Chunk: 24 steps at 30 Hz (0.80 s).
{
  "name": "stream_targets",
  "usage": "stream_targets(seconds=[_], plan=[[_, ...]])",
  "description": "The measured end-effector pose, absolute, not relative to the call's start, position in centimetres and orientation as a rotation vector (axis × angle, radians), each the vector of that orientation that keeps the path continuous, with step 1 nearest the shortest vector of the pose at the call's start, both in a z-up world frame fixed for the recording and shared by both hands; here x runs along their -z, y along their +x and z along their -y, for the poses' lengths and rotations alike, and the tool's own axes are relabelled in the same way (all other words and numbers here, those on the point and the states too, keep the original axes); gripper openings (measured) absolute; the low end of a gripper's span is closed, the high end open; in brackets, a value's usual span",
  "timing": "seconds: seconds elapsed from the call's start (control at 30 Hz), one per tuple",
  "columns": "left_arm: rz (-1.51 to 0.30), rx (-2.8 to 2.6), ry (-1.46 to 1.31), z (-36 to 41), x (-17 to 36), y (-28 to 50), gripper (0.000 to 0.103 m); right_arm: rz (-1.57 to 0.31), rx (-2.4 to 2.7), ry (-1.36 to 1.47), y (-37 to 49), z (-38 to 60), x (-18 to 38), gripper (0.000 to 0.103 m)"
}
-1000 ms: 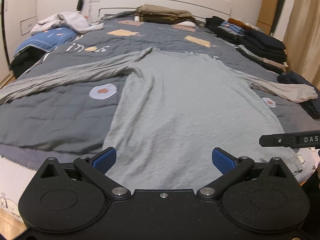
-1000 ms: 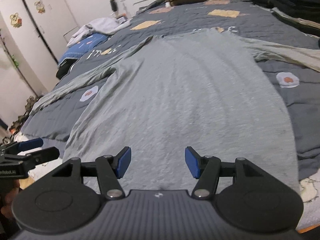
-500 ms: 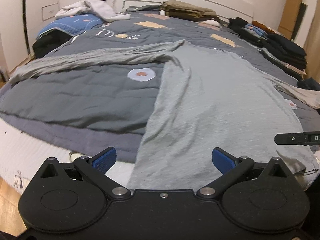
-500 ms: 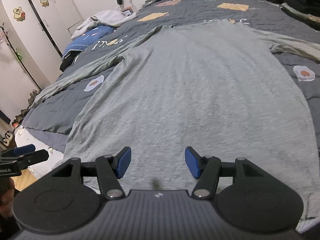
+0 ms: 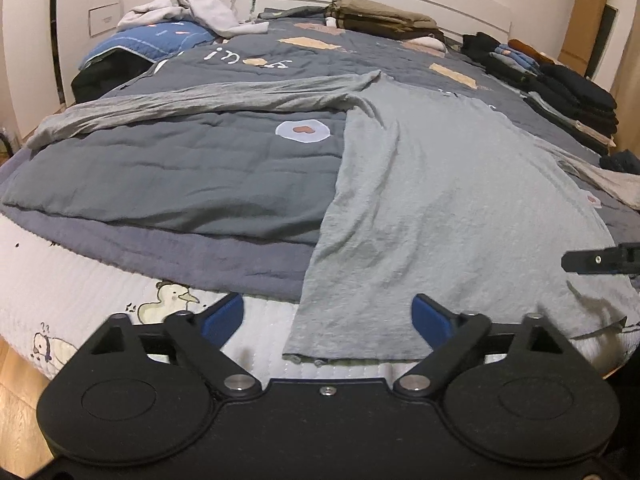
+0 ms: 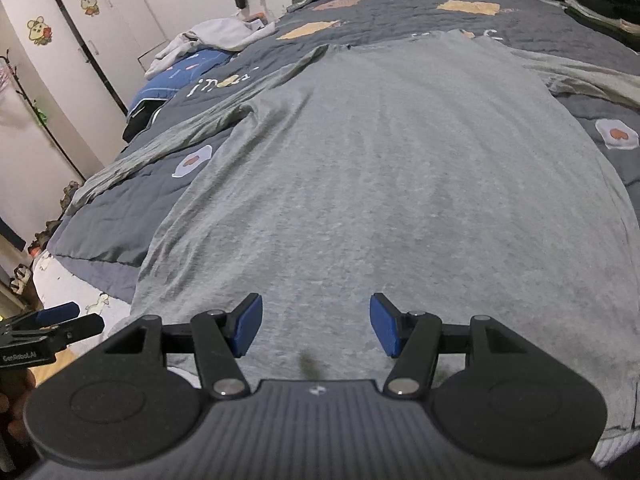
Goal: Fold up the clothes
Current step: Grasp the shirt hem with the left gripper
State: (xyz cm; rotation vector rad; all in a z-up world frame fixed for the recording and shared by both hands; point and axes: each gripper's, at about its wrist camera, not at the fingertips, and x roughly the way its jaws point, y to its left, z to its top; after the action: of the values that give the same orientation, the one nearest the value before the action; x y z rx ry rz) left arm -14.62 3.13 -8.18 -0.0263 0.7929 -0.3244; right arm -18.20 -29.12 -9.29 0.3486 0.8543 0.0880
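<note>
A grey long-sleeved shirt lies spread flat on the bed, its hem at the near edge and both sleeves stretched outward. Its left sleeve reaches far to the left across the quilt. My left gripper is open, hovering over the shirt's near left hem corner, with nothing between its blue pads. My right gripper is open too, low over the lower middle of the shirt. Each gripper shows at the edge of the other's view: the right gripper, the left gripper.
A dark grey quilt covers the bed over a white mattress. Folded dark clothes are stacked along the right side, khaki folded items at the headboard, a blue pillow and pale garment at far left. White wardrobes stand left.
My left gripper has swung left and back toward the bed's near edge, so the shirt's left hem corner and the mattress side now show. The right gripper has dropped closer over the shirt.
</note>
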Motion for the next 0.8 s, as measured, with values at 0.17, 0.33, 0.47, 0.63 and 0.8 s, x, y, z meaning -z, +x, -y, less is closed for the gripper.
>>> stream_targets(seconds=[0.17,0.33,0.47,0.63,0.8], plan=[[-0.824,0.344,-0.063,-3.4,8.8,-14.0,0.059,-0.877,-0.059,0.348,-18.6,29.9,9.5,0.059],[-0.880,0.286,-0.118,-4.4,9.6,-13.2,0.038,-0.898,0.004,0.368,-19.4,31.9,9.8,0.059],[-0.913,0.247,-0.153,-5.1,10.0,-12.6,0.041,-0.907,0.062,0.411,-20.7,34.7,9.9,0.059],[-0.968,0.227,-0.224,-5.5,10.5,-11.7,0.047,-0.881,0.116,0.459,-22.7,37.5,9.7,0.059],[-1.013,0.225,-0.256,-4.8,11.1,-10.8,0.048,-0.873,0.148,0.498,-23.8,39.4,9.8,0.059]])
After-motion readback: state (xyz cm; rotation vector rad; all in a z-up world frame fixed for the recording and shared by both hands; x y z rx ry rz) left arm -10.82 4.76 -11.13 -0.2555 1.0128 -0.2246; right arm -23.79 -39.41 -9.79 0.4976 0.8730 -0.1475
